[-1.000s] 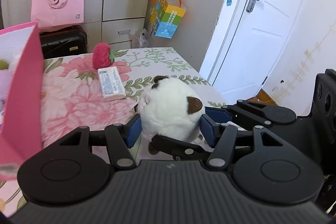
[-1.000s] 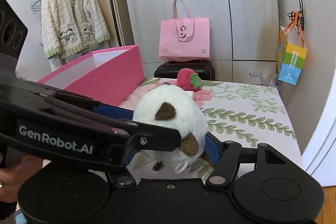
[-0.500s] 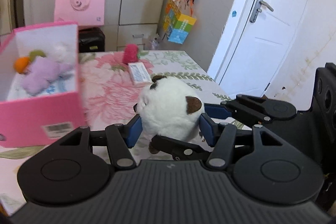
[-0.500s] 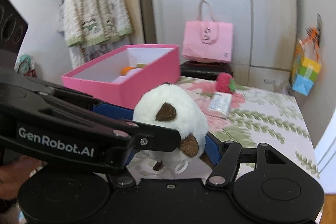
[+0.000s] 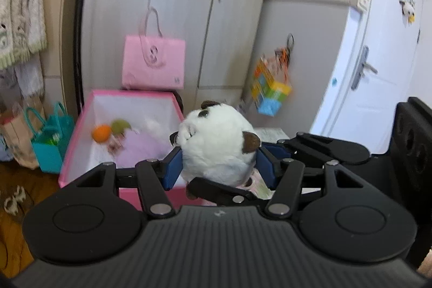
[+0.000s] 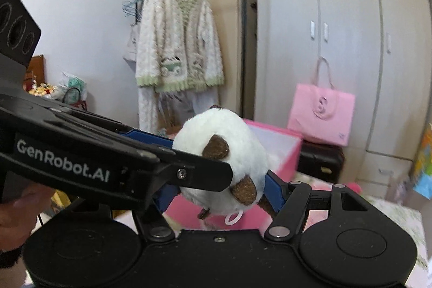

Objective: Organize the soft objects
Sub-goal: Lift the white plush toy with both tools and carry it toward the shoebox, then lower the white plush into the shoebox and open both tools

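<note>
In the left wrist view, the pink box (image 5: 81, 142) sits at nine o'clock, open-topped, with an orange ball (image 5: 101, 133), a green ball (image 5: 120, 124) and a lilac plush (image 5: 140, 146) inside. At centre, the left hand-held gripper (image 5: 219, 163) clamps the white plush toy (image 5: 216, 147) between its blue pads, held up beside the box's right wall. The right hand-held gripper (image 6: 220, 189) also grips the toy, crossing from three o'clock. A pink bag (image 5: 154, 61) hangs at twelve o'clock.
</note>
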Demonstrator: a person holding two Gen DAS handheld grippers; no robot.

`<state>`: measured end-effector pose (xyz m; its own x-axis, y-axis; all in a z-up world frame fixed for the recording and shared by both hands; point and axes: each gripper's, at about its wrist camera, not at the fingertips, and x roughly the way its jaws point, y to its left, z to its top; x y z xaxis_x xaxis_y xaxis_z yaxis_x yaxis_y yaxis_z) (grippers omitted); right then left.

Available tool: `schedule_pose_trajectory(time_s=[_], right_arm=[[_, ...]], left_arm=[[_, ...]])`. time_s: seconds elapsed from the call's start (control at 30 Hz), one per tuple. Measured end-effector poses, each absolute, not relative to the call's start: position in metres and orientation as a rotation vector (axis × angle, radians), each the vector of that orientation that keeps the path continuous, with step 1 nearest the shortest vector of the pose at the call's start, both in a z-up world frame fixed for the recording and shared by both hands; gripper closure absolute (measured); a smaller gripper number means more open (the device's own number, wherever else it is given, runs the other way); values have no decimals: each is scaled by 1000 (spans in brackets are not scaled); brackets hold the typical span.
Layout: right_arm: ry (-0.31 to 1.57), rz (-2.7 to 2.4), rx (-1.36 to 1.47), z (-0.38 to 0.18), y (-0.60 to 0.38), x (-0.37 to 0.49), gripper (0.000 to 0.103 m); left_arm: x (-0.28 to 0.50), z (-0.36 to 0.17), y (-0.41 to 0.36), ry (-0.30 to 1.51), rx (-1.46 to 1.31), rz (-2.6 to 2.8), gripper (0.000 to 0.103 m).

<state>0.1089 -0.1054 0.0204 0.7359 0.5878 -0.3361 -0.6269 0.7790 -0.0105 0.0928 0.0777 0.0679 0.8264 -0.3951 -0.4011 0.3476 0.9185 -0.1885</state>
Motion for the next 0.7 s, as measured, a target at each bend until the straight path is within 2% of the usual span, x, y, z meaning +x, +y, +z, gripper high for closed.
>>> schedule_pose_trajectory(time_s=[0.33,0.47,0.7], right_arm=[[326,754,-55,32,-61,186,28],[394,835,60,27,-61,226,28],[603,896,38,1,-38,287,28]], left_arm=[[156,76,122,376,-155,-277,45],[194,71,138,403,-178,-243,45],[249,44,154,491,-194,-180,45]])
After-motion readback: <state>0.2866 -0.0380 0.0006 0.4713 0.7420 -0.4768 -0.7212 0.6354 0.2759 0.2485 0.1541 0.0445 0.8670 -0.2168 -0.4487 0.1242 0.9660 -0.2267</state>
